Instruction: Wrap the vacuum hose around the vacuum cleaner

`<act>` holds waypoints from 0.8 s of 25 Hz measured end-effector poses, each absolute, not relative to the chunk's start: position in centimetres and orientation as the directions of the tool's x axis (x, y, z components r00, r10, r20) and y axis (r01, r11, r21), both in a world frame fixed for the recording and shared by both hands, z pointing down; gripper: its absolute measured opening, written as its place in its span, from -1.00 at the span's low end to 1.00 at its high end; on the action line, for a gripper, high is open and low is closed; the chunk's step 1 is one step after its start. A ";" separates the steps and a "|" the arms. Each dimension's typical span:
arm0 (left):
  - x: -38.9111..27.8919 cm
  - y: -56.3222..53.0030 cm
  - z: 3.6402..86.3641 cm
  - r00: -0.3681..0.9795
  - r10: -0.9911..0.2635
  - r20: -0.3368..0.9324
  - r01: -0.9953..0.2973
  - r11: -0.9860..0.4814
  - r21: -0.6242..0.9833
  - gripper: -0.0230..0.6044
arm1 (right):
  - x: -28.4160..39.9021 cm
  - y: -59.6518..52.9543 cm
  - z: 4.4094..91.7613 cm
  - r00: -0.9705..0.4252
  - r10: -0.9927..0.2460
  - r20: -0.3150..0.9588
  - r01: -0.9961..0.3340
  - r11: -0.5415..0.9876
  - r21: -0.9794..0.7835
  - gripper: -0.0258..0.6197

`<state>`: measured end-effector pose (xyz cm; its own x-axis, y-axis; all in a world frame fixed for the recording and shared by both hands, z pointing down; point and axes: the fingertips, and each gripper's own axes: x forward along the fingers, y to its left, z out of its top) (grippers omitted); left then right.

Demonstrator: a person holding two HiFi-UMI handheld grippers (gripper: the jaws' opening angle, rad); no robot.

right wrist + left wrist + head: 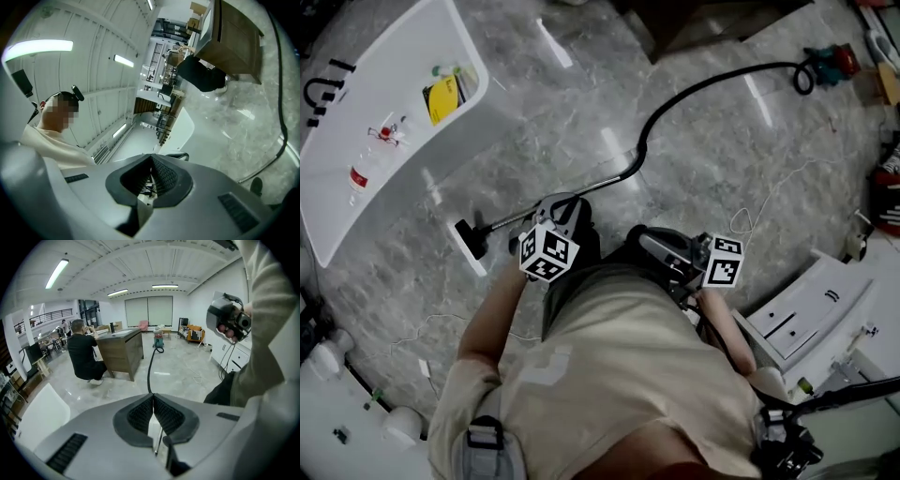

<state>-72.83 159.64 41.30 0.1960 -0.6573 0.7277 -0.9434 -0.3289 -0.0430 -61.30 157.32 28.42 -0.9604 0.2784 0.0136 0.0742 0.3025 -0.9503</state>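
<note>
Black vacuum hose (694,90) snakes across the marble floor (722,159) in the head view, running from the far vacuum cleaner (830,64) to the floor nozzle (472,239). Left gripper view: left gripper (153,397), jaws clenched, nothing between. Right gripper view: right gripper (151,157), jaws pressed together, empty too, hose beyond.

Bare floor (722,159) lies open on both sides of the hose (684,94). A table (394,94) blocks its left edge, a cabinet (806,309) its lower right corner.
</note>
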 end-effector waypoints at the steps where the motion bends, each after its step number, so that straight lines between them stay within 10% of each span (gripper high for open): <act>1: -73.2 159.9 42.1 0.205 -0.647 0.734 -0.941 -0.337 -0.034 -0.91 | -61.6 157.8 28.7 -0.960 0.281 0.022 0.066 0.299 -0.952 -0.91; 20: -69.1 153.5 65.1 0.221 -0.452 0.864 -0.931 -0.362 0.048 -0.91 | -59.5 152.7 48.4 -0.905 0.402 0.141 -0.022 0.288 -0.957 -0.91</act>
<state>-69.12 153.55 65.14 0.2206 -0.4523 0.8642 -0.9310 -0.3617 0.0484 -59.52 152.73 48.41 -0.9049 0.4016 0.1411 -0.0215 0.2880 -0.9574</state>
